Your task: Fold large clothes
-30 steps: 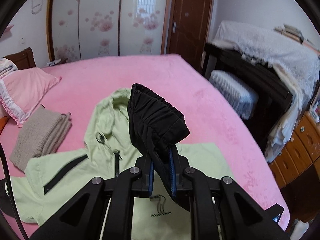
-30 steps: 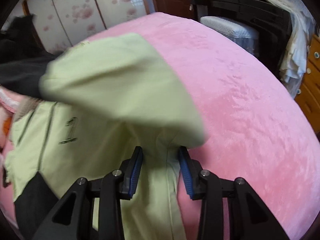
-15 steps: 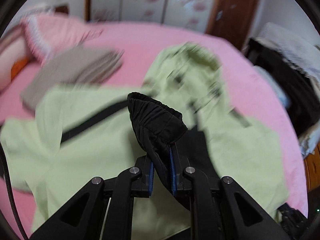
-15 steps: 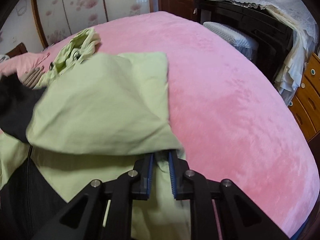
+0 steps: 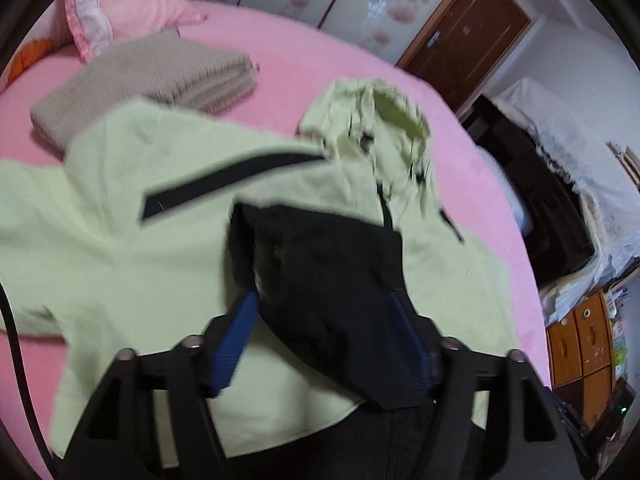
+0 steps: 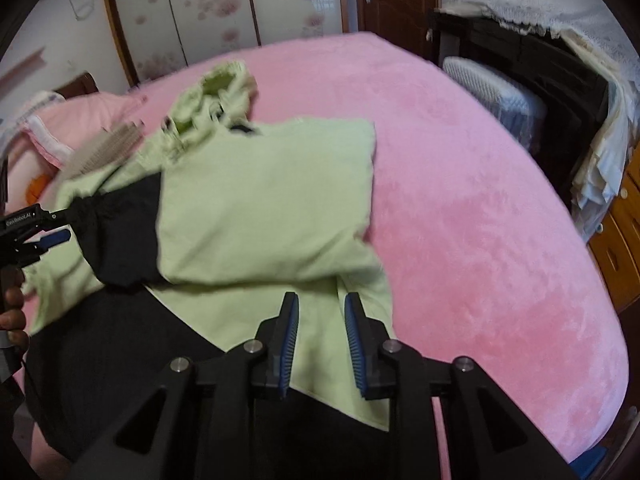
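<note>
A light green hooded jacket [image 5: 120, 220] lies spread on the pink bed [image 5: 320, 60], its hood [image 5: 384, 120] toward the far side. One sleeve [image 6: 264, 208] is folded across the body, and its black cuff [image 5: 328, 280] rests on the chest. My left gripper [image 5: 322, 298] hangs just over that cuff. Its jaws are opening and stand wide, with the cuff loose between the blue pads [image 5: 236, 332]. My right gripper [image 6: 320, 298] hovers over the jacket's right side. Its jaws are opening too, with nothing pinched. In the right wrist view my left gripper [image 6: 66, 225] shows at the left edge.
A folded beige knit [image 5: 148, 80] and a pink pillow [image 5: 128, 12] lie at the far left of the bed. Dark furniture under a white lace cover [image 5: 560, 208] and wooden drawers [image 5: 580, 344] stand to the right. A person's hand [image 6: 12, 304] holds the left gripper.
My left gripper carried the black cuff down over the jacket's chest, then opened and let it go. My right gripper released the green fabric and drew back; the sleeve now lies folded across.
</note>
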Demonstrator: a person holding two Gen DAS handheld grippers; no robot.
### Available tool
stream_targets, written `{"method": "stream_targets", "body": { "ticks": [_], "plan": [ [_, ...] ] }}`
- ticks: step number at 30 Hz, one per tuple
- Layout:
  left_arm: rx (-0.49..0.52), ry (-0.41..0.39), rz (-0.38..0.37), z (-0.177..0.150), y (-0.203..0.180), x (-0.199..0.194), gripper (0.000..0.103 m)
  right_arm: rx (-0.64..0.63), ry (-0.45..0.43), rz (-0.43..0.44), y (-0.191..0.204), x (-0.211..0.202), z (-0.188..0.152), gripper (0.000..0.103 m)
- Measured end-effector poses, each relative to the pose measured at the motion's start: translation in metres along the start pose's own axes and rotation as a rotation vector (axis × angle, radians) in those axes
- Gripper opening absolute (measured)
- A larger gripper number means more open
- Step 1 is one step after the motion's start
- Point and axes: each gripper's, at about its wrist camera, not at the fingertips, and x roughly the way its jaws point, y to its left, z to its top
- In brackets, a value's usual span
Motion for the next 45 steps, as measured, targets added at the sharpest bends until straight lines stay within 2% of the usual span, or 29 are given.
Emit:
{"method": "stream_targets", "body": {
  "ticks": [1,3,6,9,13,14,18,20,22,26,30,32,33,34,38,41,45],
  "plan": [
    [-0.003,-0.012,-0.013,0.005,0.002,-0.005,0.073,0.003,-0.017,0.003,0.0,-0.006,0.004,0.034],
    [-0.007,-0.013,-0.019,0.014,0.004,-0.005,0.077,0.017,-0.041,0.014,0.001,-0.011,0.017,0.041],
    [0.01,0.037,0.04,0.021,0.01,0.015,0.077,0.02,-0.051,0.005,0.001,-0.008,0.035,0.041],
    [0.01,0.132,0.07,0.02,0.026,0.04,0.076,0.014,-0.047,-0.002,-0.001,0.005,0.056,0.041],
    [0.007,0.21,0.088,0.022,0.037,0.076,0.046,0.034,-0.034,-0.003,-0.007,0.026,0.089,0.041],
    [0.026,0.226,0.126,0.023,0.037,0.086,0.04,0.042,-0.032,-0.005,-0.01,0.031,0.096,0.041],
    [0.16,0.226,0.231,0.025,0.024,0.103,0.027,0.109,0.002,-0.006,-0.031,0.067,0.131,0.041],
    [0.22,0.209,0.25,0.028,0.016,0.101,0.018,0.158,0.037,-0.014,-0.046,0.092,0.144,0.041],
    [0.279,0.165,0.253,0.032,0.005,0.091,0.015,0.205,0.076,-0.007,-0.058,0.116,0.151,0.041],
    [0.314,0.092,0.221,0.041,-0.006,0.073,0.015,0.226,0.145,0.028,-0.062,0.158,0.156,0.041],
    [0.311,0.08,0.197,0.049,-0.008,0.073,0.015,0.188,0.215,-0.035,-0.053,0.193,0.154,0.041],
    [0.296,0.089,0.195,0.052,-0.007,0.077,0.015,0.165,0.207,-0.068,-0.049,0.197,0.153,0.017],
    [0.29,0.089,0.196,0.053,-0.006,0.078,0.015,0.152,0.195,-0.093,-0.049,0.195,0.155,0.009],
    [0.287,0.088,0.198,0.053,-0.005,0.08,0.015,0.136,0.183,-0.112,-0.048,0.193,0.157,0.006],
    [0.281,0.123,0.241,0.046,-0.001,0.105,0.016,0.069,0.131,-0.215,-0.049,0.192,0.161,0.002],
    [0.278,0.141,0.273,0.038,0.005,0.119,0.017,0.067,0.183,-0.284,-0.064,0.204,0.158,0.0],
    [0.308,0.153,0.31,0.038,-0.002,0.113,0.028,0.129,0.188,-0.226,-0.078,0.186,0.157,0.0]
  ]
}}
